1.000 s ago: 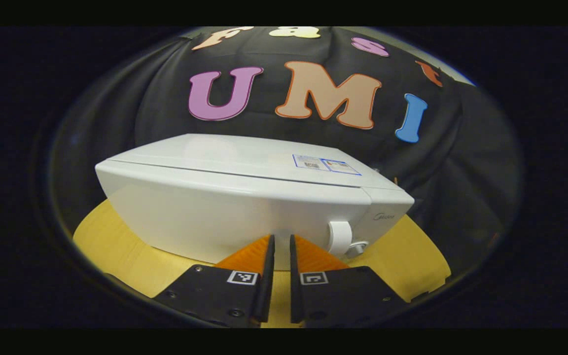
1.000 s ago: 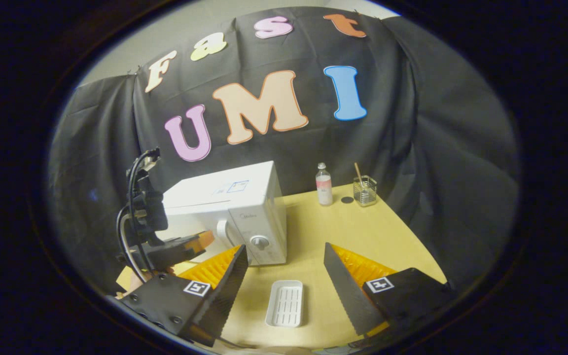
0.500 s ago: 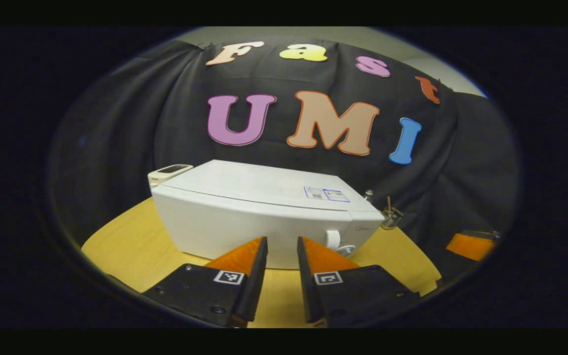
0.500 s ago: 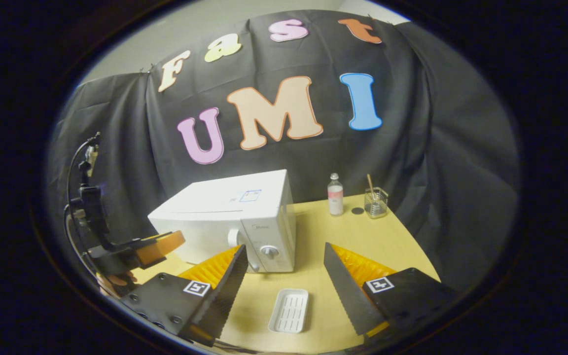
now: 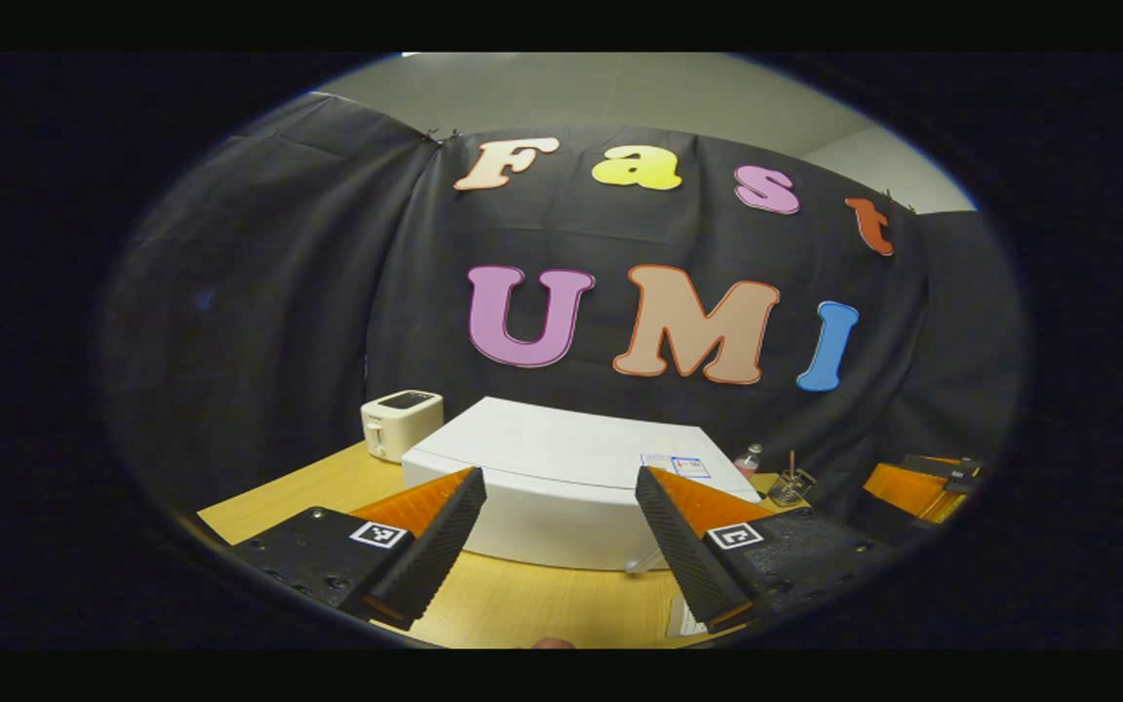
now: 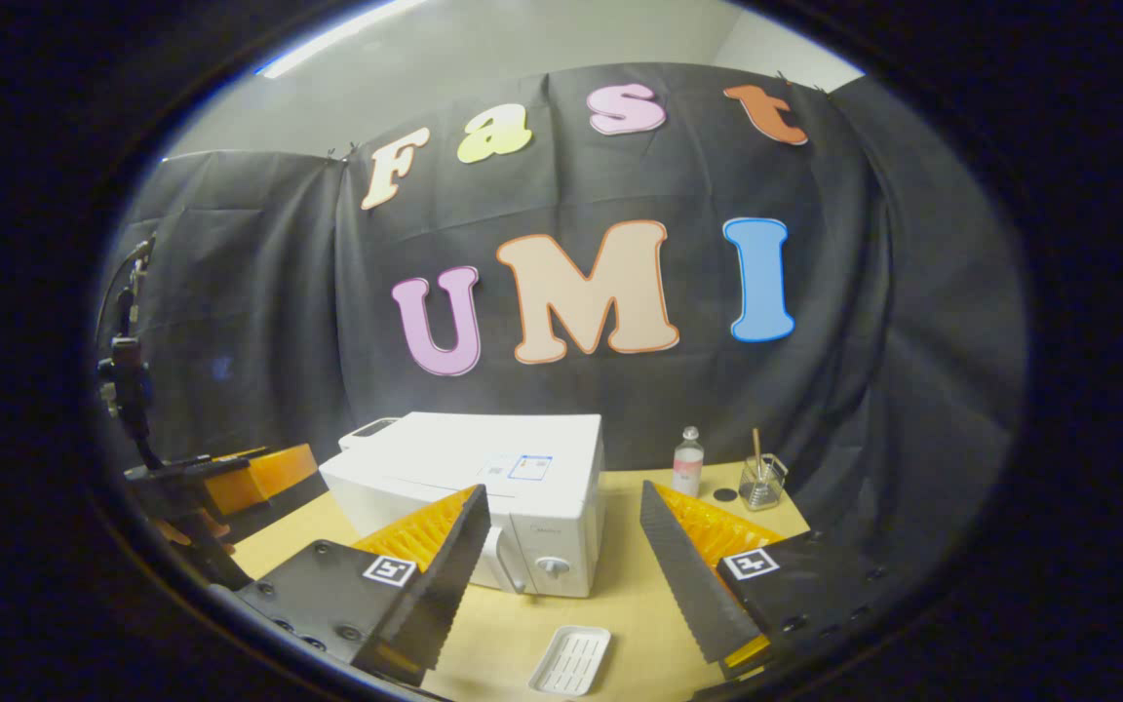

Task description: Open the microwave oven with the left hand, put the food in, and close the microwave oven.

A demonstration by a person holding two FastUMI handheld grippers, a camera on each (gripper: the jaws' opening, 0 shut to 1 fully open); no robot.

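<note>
The left gripper (image 5: 561, 546) has pulled back from the microwave oven (image 5: 561, 497) since a second ago; then its fingers were almost together right at the door, now they stand wide apart with nothing between them, and the white box sits well beyond them on the yellow table (image 5: 279, 492); a toaster (image 5: 401, 422) has come into sight at the far left, just beside the oven. The right gripper (image 6: 561, 575) has drawn away too, its jaws wide and empty as before; in the right gripper view the microwave oven (image 6: 522, 487) looks smaller and farther, door shut, handle and dial facing near. The white tray (image 6: 571, 660) lies on the table (image 6: 639, 595) near the right gripper, apart from the oven; whether it holds any food I cannot tell; its near end is cut off. A small bottle (image 6: 687, 462) and a glass holder (image 6: 759, 482) stand far right. In the left gripper view the oven's front is largely hidden behind the fingers.
</note>
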